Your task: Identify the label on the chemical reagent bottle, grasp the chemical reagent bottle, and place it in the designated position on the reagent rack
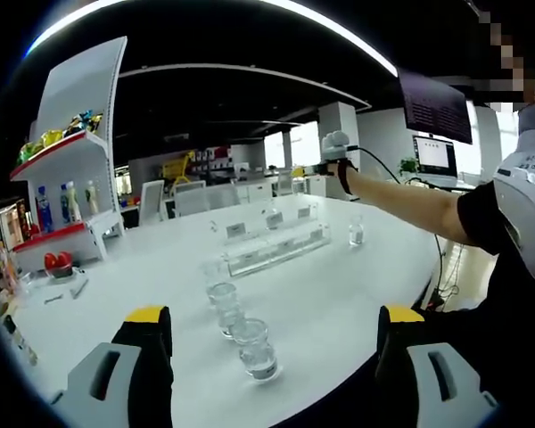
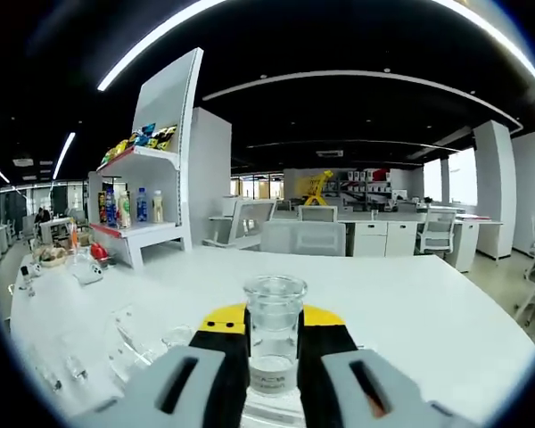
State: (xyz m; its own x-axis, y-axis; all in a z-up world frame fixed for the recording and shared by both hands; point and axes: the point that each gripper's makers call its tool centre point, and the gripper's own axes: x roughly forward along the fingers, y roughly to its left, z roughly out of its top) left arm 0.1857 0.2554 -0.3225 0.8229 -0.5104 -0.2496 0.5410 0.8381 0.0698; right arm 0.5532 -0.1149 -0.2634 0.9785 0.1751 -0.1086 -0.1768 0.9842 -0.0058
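My left gripper (image 1: 275, 332) hangs open over the near edge of the white table (image 1: 339, 294). A row of three clear glass reagent bottles (image 1: 257, 348) stands just ahead of its jaws. Beyond them lies the clear acrylic reagent rack (image 1: 276, 245), with one more bottle (image 1: 356, 234) standing at its right end. In the left gripper view a person's outstretched arm (image 1: 410, 203) holds the right gripper (image 1: 337, 150) high above the far side of the table. In the right gripper view my right gripper (image 2: 274, 328) is shut on a clear labelled bottle (image 2: 274, 308). The rack (image 2: 129, 343) lies lower left.
A white display shelf (image 1: 67, 178) with drinks and snacks stands at the table's left, and it appears again as the shelf (image 2: 152, 178). Small red objects (image 1: 58, 260) lie near it. Office chairs (image 2: 303, 236) line the far edge. A monitor (image 1: 434, 153) stands at the right.
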